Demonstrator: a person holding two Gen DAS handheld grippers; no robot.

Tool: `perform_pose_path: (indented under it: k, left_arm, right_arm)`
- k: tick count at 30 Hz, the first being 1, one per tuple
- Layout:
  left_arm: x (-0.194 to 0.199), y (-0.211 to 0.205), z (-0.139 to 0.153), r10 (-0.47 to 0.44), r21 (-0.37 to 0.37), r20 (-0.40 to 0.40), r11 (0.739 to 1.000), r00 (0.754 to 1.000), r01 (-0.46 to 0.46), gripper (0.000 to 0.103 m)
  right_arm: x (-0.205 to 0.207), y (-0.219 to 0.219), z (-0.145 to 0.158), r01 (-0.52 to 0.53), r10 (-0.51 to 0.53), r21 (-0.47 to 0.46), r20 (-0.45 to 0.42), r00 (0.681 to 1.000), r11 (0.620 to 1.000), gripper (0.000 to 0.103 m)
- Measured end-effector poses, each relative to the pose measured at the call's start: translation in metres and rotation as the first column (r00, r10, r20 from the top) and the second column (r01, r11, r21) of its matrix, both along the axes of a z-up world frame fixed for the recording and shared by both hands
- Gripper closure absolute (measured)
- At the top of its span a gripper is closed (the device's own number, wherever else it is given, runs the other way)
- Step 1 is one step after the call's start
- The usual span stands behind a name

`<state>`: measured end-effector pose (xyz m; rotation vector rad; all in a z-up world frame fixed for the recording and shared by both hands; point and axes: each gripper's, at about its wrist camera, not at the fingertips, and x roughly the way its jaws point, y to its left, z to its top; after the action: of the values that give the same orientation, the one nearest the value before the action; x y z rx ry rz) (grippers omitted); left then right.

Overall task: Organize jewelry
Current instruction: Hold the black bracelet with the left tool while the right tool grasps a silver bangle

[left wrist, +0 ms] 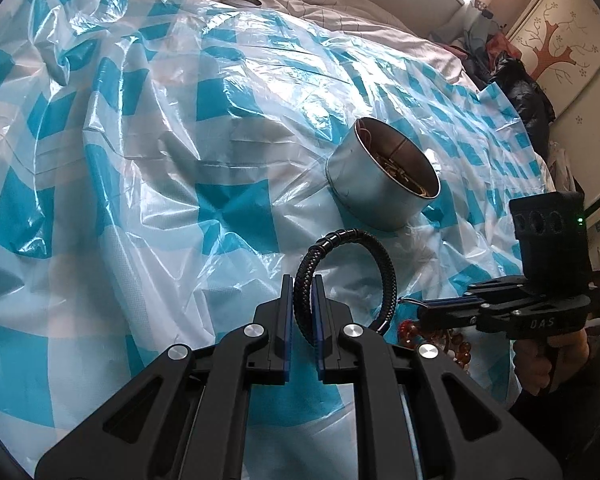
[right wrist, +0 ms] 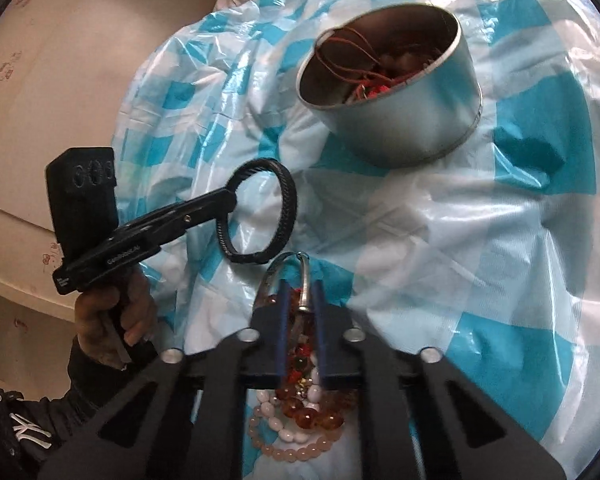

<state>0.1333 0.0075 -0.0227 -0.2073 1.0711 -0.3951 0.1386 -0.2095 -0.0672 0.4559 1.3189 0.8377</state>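
I've got the left gripper [left wrist: 301, 312] clamped on the black braided bracelet [left wrist: 384, 268], its blue pads pinching one side of the loop while the rest arcs up and out ahead of the fingers, clear of the sheet. From the right wrist view that same bracelet [right wrist: 288, 200] hangs as an open ring off the left gripper's [right wrist: 230, 198] tip, above the blue-and-white checked plastic sheet [left wrist: 148, 184] spread over the bed.

My right gripper [right wrist: 301, 300] is closed narrow on a silver bangle [right wrist: 306, 280], the curved metal poking up between the pads. Right beneath it sits a heap of beaded bracelets [right wrist: 300, 420]: amber, white and pale pink strands, tangled together on the sheet.

The round metal tin [right wrist: 400, 108] stands just beyond both grippers, tilted on the rumpled plastic, with reddish cords and other pieces already inside. In the left view the tin [left wrist: 372, 188] is just past the bracelet's loop, not touching it.
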Motion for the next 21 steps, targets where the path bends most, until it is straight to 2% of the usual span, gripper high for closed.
perform_pose_path:
  k: [7, 12, 17, 19, 21]
  left_arm:
    - [-0.001, 0.0, 0.005, -0.004, -0.009, 0.02, 1.0, 1.0, 0.004, 0.095]
    - [-0.003, 0.0, 0.014, -0.009, -0.029, 0.034, 1.0, 0.999, 0.01, 0.095]
    - [-0.004, -0.002, 0.023, -0.022, -0.058, 0.054, 0.998, 0.998, 0.025, 0.095]
    - [-0.003, -0.003, 0.026, -0.022, -0.066, 0.06, 0.997, 0.998, 0.026, 0.095]
    - [-0.002, -0.003, 0.028, -0.016, -0.065, 0.063, 0.998, 0.998, 0.02, 0.095]
  right_arm:
    - [-0.001, -0.013, 0.017, 0.029, -0.033, 0.065, 0.051, 0.998, 0.997, 0.095]
    - [-0.001, -0.026, 0.04, 0.053, -0.074, 0.181, 0.108, 0.991, 0.982, 0.097]
    - [0.001, -0.046, 0.05, 0.122, -0.155, 0.241, 0.122, 0.98, 0.963, 0.097]
    - [0.002, -0.049, 0.053, 0.134, -0.168, 0.232, 0.132, 0.977, 0.963, 0.097]
    - [0.002, -0.047, 0.055, 0.137, -0.163, 0.159, 0.165, 0.973, 0.978, 0.097]
